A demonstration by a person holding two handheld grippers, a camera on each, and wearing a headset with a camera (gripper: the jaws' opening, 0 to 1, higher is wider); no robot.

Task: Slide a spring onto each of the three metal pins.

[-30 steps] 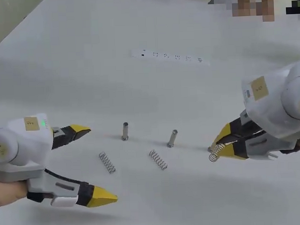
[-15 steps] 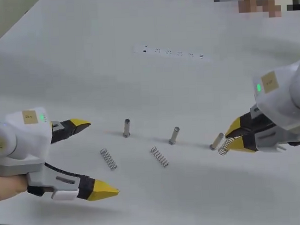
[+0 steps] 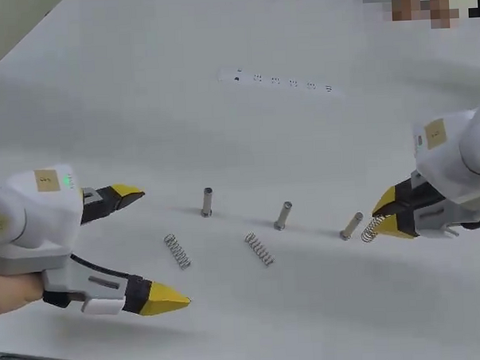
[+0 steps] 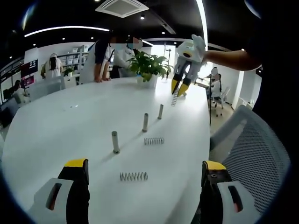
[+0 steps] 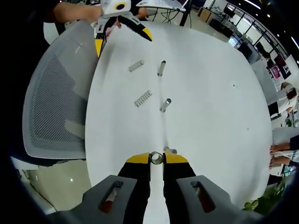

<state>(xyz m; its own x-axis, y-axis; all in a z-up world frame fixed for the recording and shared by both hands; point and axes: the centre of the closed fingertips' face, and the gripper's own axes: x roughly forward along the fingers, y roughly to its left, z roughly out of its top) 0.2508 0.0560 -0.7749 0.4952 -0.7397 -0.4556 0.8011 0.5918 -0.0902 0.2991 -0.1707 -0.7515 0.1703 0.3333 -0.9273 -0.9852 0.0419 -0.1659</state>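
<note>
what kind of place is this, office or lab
Probably an open-plan office: a large white table, a mesh office chair beside it, a potted plant at its far side, and a ceiling air vent overhead.

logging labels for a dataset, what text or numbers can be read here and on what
Nothing can be read for certain.
Row of small dark marks on the table: too small to read.
Tan sticker on the left hand-held gripper: marks blurred.
Second tan sticker on the right hand-held gripper: blurred.
</note>
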